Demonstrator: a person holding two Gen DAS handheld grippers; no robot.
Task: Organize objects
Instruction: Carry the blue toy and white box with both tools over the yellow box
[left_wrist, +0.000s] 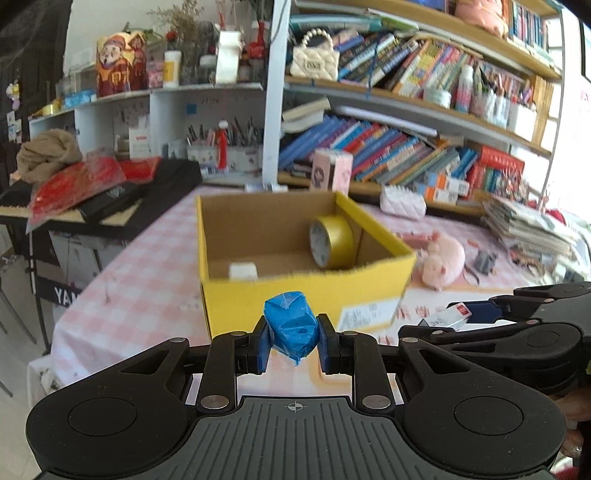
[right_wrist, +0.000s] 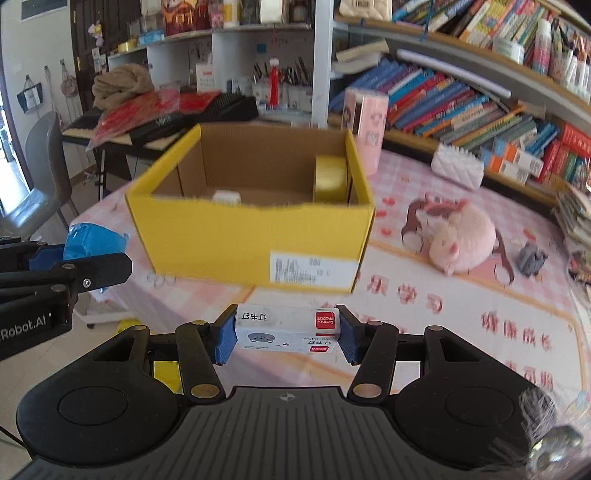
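Observation:
A yellow cardboard box (left_wrist: 295, 295) (right_wrist: 229, 236) stands open on the pink checked table. Inside it are a gold tape roll (left_wrist: 332, 242) (right_wrist: 330, 179) at the right and a small white block (left_wrist: 242, 271) (right_wrist: 226, 196) at the front left. My left gripper (left_wrist: 291, 339) is shut on a blue wrapped lump (left_wrist: 291, 325), held in front of the box; the lump also shows in the right wrist view (right_wrist: 90, 240). My right gripper (right_wrist: 287, 332) is shut on a white staples box (right_wrist: 287, 330) with a red label, also seen in the left wrist view (left_wrist: 448, 316).
A pink plush toy (right_wrist: 461, 240) and a small grey object (right_wrist: 532, 256) lie right of the box. A pink carton (right_wrist: 365, 129) stands behind it. A white quilted pouch (right_wrist: 458, 164), bookshelves, a keyboard with red bags (right_wrist: 147, 110) and a chair (right_wrist: 40, 177) surround the table.

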